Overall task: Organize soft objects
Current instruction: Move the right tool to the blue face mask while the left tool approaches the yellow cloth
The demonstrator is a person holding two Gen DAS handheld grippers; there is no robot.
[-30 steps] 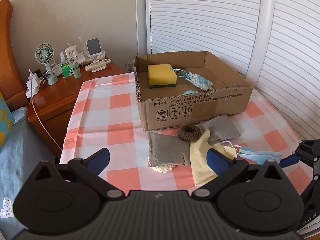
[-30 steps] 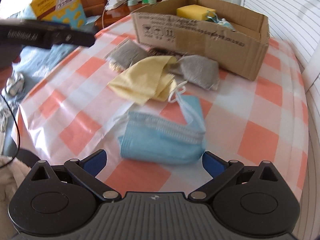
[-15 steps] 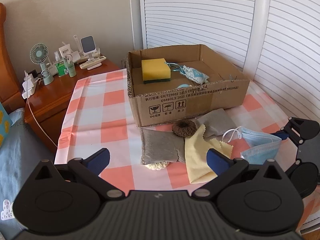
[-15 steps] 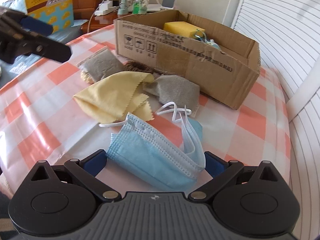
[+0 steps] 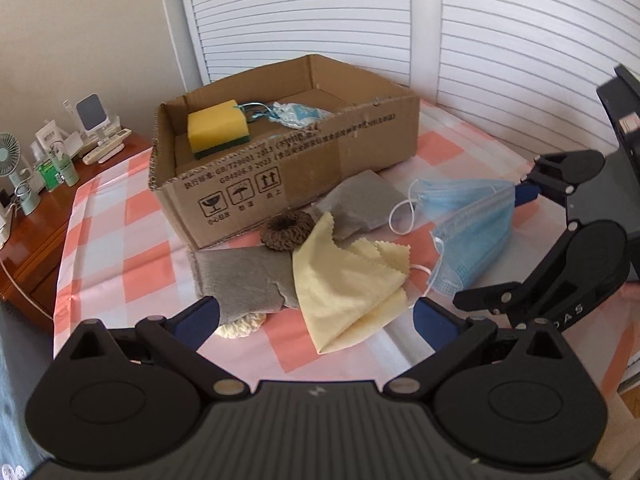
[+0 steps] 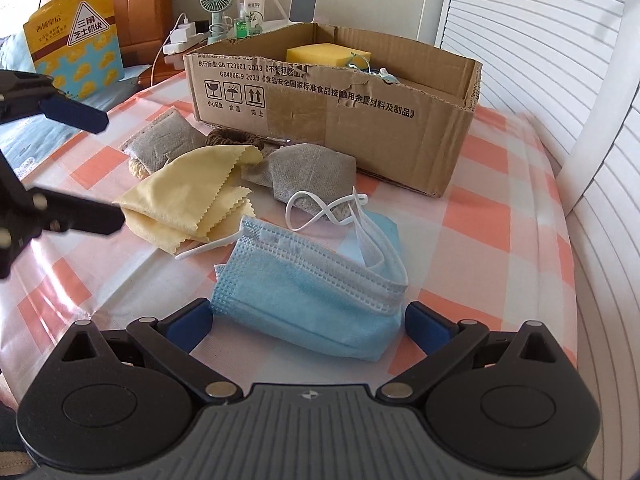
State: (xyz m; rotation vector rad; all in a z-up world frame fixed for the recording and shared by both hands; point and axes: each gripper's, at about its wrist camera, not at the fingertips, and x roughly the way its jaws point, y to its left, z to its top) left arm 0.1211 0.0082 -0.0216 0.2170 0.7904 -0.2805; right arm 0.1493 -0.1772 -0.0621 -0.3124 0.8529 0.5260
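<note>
Checked table (image 6: 516, 160) by shutters: R gripper (image 6: 308, 322), jaws spread, is now closing in around the mask (image 6: 312, 280), nearer vs. a sec ago; L gripper (image 5: 316, 320) is hovering released; box (image 6: 360, 120) is waiting behind.

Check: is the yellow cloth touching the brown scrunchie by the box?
Touching. In the left wrist view the yellow cloth has its upper corner lapped against the brown scrunchie, no tablecloth showing between them; the right wrist view agrees.
</note>
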